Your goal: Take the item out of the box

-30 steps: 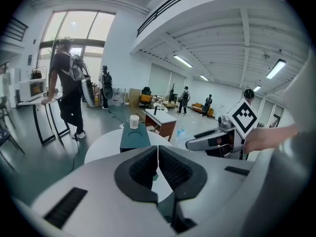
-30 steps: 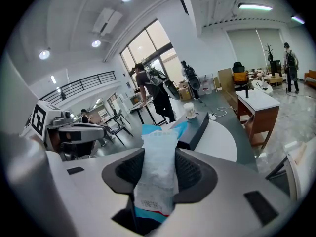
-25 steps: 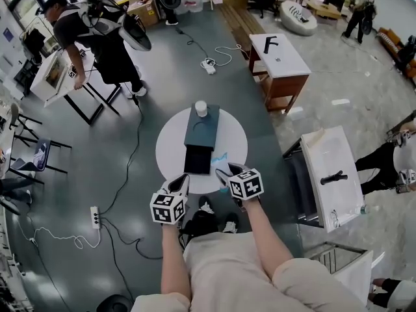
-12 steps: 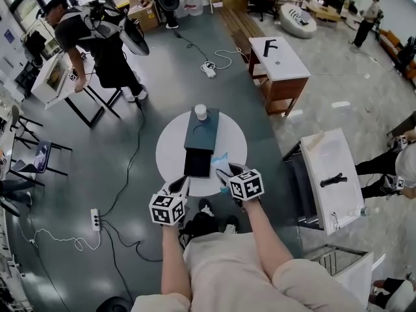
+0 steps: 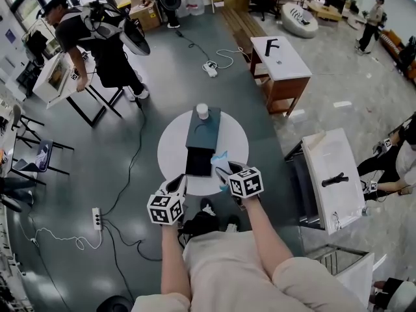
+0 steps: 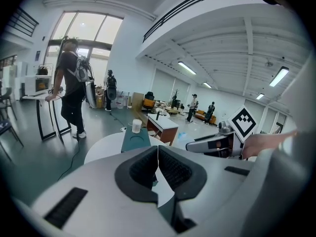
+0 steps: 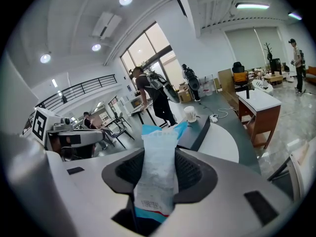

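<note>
A dark teal box [image 5: 203,130] lies open on the round white table [image 5: 170,151], its black tray [image 5: 198,161] towards me and a white cup [image 5: 202,111] at its far end. My right gripper [image 5: 223,172] hovers at the table's near right edge. It is shut on a white packet with blue ends [image 7: 159,167], which sticks out past the jaws [image 5: 221,156]. My left gripper [image 5: 179,183] hangs at the near left edge, its pads [image 6: 148,167] pressed together with nothing between them. The box [image 6: 136,138] and cup [image 6: 137,126] lie beyond it.
A person with a backpack [image 5: 97,38] stands at a desk far left. A white-topped wooden table [image 5: 279,57] stands behind, and a white unit [image 5: 331,174] is close on the right. Cables and a power strip [image 5: 95,217] lie on the floor to the left.
Both grippers and the packet stay where they were. Only people at the far right of the room have moved.
</note>
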`<state>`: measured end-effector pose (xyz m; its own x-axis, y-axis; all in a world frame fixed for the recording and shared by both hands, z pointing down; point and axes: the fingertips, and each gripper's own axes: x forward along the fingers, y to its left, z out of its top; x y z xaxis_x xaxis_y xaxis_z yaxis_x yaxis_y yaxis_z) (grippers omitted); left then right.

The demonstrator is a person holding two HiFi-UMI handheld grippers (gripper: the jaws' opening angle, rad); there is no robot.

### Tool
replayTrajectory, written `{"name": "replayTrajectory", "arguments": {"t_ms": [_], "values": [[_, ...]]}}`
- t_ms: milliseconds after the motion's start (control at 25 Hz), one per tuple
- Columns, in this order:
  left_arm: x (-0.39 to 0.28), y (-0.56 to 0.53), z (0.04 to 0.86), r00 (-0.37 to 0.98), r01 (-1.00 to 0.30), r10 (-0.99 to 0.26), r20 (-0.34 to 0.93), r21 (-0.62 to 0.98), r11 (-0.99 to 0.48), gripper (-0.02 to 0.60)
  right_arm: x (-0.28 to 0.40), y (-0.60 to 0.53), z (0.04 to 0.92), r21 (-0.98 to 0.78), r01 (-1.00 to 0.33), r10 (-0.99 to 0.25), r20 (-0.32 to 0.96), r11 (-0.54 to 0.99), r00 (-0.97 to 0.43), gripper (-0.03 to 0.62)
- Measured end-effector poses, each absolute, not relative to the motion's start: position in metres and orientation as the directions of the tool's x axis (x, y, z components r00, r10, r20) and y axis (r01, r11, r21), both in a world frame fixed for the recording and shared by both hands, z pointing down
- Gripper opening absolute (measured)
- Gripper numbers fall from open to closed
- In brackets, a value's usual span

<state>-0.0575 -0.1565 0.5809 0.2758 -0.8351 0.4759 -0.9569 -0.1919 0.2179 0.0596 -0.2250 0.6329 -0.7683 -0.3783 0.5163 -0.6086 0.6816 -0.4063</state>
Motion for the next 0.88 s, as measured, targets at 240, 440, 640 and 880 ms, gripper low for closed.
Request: {"name": "replayTrajectory", "arguments": {"t_ms": [240, 440, 640, 880], "values": [[-0.057, -0.155, 0.583, 0.272, -0.958, -0.841, 0.468, 0.213, -0.192, 0.021, 0.058, -0.224, 0.635, -0.398, -0.604, -0.376, 0.515, 0.690, -0.770, 0.201], [-0.066, -0.156, 0.582, 0.240, -0.966, -0.852, 0.465, 0.200, -0.163, 0.021, 0.054, -0.224, 0.636, -0.393, -0.597, -0.367, 0.520, 0.699, -0.771, 0.201], [-0.068, -0.152, 0.584, 0.242, -0.965, -0.850, 0.467, 0.207, -0.161, 0.021, 0.055, -0.222, 0.639, -0.393, -0.599, -0.372, 0.517, 0.698, -0.771, 0.201], [-0.069, -0.151, 0.582, 0.226, -0.971, -0.856, 0.465, 0.181, -0.158, 0.022, 0.054, -0.221, 0.640, -0.384, -0.602, -0.377, 0.518, 0.700, -0.768, 0.201]]}}
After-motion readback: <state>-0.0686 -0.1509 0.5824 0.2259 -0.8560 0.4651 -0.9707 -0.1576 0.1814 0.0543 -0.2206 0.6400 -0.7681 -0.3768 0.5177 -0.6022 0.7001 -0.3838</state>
